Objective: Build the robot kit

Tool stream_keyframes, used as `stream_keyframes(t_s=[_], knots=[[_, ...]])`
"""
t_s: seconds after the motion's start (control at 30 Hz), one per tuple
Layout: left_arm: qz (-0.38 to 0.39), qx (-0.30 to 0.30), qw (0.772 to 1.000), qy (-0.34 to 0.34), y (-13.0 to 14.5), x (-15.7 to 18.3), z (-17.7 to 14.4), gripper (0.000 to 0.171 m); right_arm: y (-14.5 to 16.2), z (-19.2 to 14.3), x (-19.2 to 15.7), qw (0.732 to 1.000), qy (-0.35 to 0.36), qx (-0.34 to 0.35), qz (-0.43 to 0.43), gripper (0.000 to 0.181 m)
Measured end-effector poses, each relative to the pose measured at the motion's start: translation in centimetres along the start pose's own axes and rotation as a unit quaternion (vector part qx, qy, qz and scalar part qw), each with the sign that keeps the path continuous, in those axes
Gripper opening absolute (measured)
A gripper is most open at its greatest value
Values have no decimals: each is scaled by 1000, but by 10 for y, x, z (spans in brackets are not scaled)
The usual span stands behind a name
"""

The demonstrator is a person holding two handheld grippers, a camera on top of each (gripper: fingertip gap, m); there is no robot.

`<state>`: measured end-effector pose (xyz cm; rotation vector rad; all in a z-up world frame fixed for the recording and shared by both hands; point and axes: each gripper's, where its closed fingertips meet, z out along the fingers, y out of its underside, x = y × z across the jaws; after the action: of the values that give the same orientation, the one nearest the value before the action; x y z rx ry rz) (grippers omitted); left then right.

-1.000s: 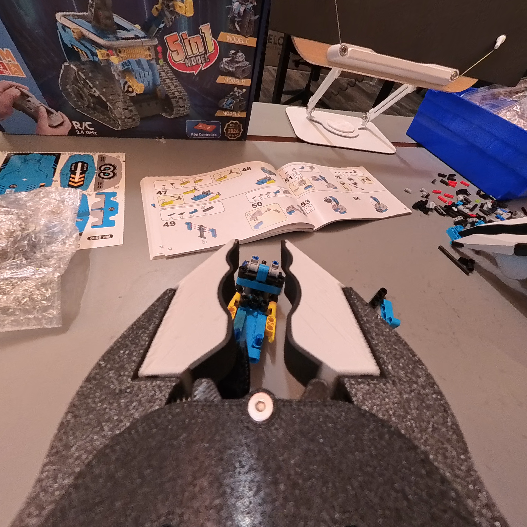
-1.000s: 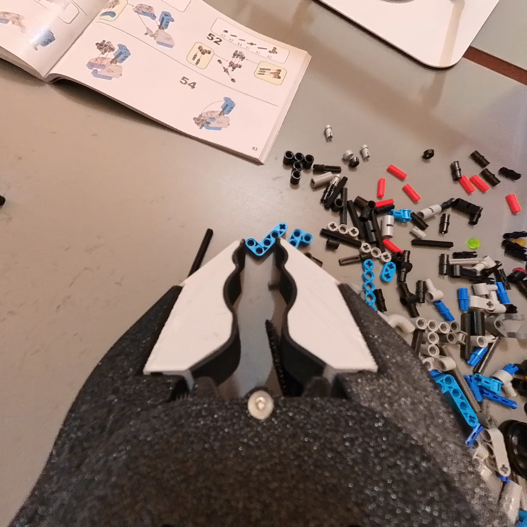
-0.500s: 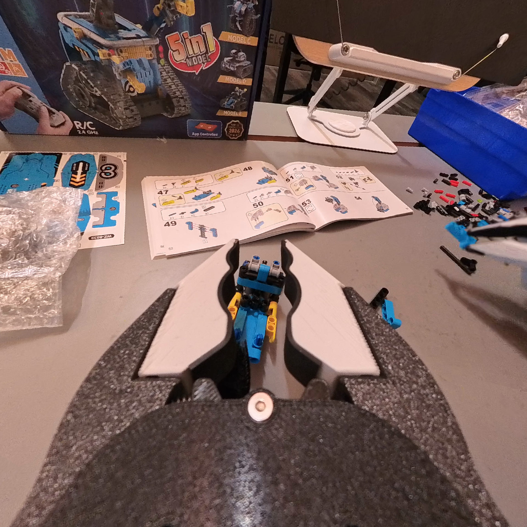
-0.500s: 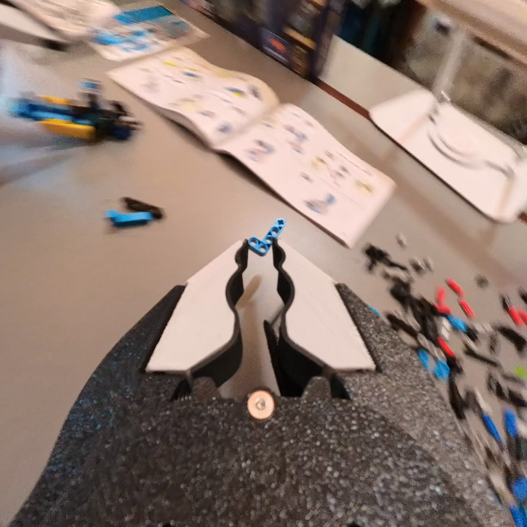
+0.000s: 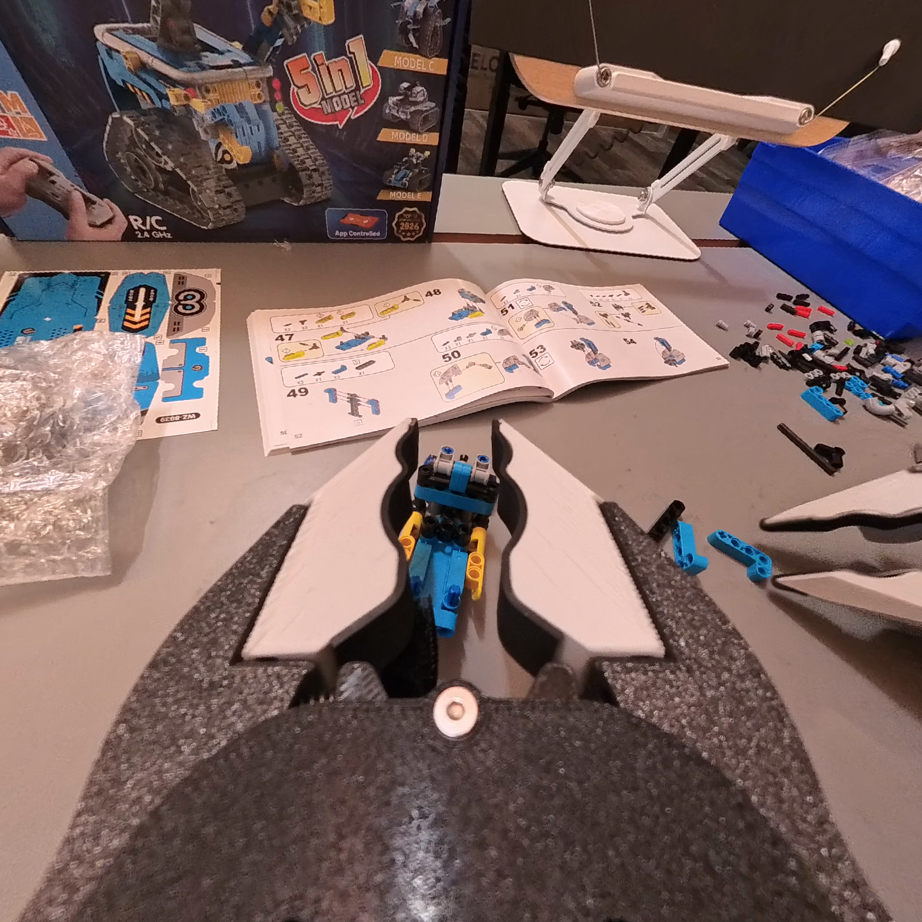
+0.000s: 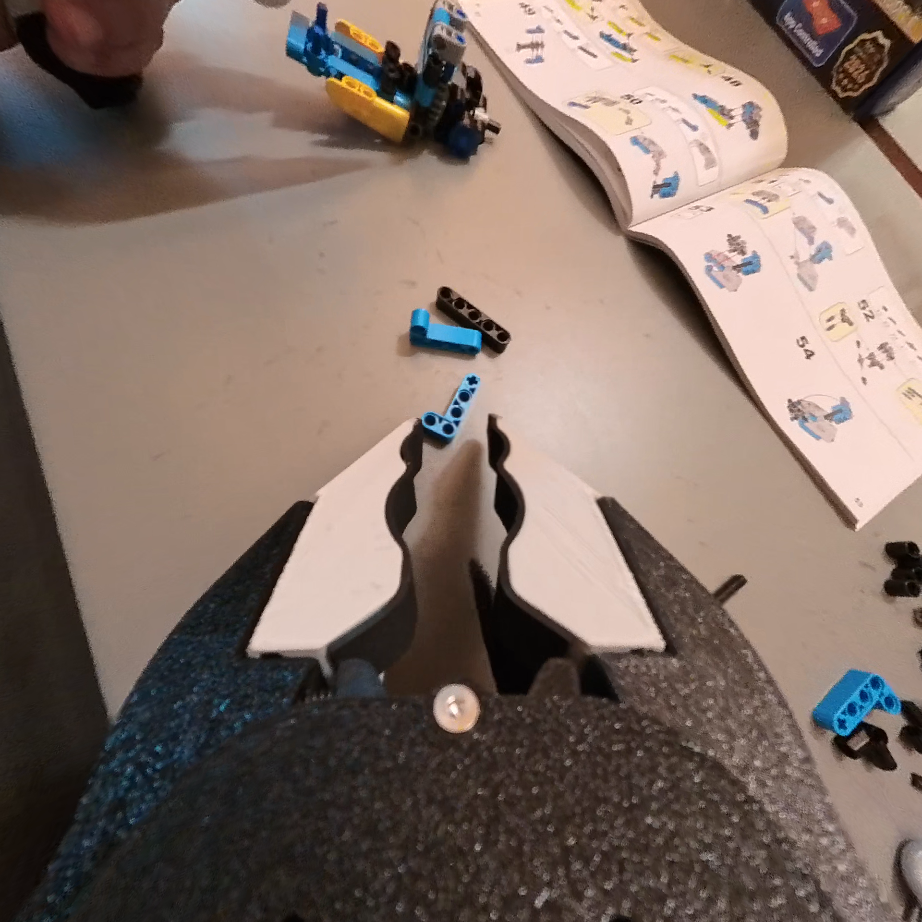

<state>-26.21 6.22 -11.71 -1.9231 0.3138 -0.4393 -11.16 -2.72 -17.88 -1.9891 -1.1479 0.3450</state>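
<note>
Two grippers, one table (image 6: 249,349). My left gripper (image 5: 454,424) is closed on a small blue, yellow and black brick model (image 5: 451,539). The model's blue cross-bar spans the gap from one finger to the other, and its length runs back along the fingers toward the wrist.

My right gripper (image 6: 454,419) is partly open and holds nothing. A blue L-shaped beam (image 6: 456,411) lies flat at its tips. The short leg touches my left fingertip, and the right fingertip stands clear of it. The long leg points away from me, roughly in line with the fingers and leaning a little right. My right gripper is much the nearer of the two to this beam. From the left gripper the beam lies off to the right, near but apart.

Just beyond the beam lie a second blue angled piece (image 6: 441,334) and a black straight beam (image 6: 474,319), the two touching. An open instruction booklet (image 6: 698,199) lies further right.

Containers:
- A blue bin (image 5: 823,239) at the far right holds clear plastic bags (image 5: 893,159). I cannot tell what is inside them.
- A heap of loose small parts (image 5: 838,359) lies on the table in front of the bin, not in it.
- A crumpled clear bag (image 5: 55,449) at the left overlaps a sticker sheet (image 5: 164,349). Its contents are indistinct.
- The set's printed box (image 5: 224,124) stands upright at the back.
</note>
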Motion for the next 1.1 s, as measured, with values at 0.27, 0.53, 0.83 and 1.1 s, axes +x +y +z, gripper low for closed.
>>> stream_keyframes(t_s=[0.27, 0.53, 0.83, 1.1], knots=[[4, 8, 1000, -12, -3, -4, -1, 29, 4, -53, 38, 987, 85, 75, 110, 26], [17, 3, 1000, -26, -1, -7, 1, 29, 105, -125, 143, 937, 260, 6, 234, 25], [13, -2, 1000, -17, 0, -4, 2, 29, 158, -154, 180, 926, 278, -71, 246, 25], [16, -6, 1000, -12, 2, -2, 3, 29, 140, -127, 200, 946, 208, -72, 238, 20]])
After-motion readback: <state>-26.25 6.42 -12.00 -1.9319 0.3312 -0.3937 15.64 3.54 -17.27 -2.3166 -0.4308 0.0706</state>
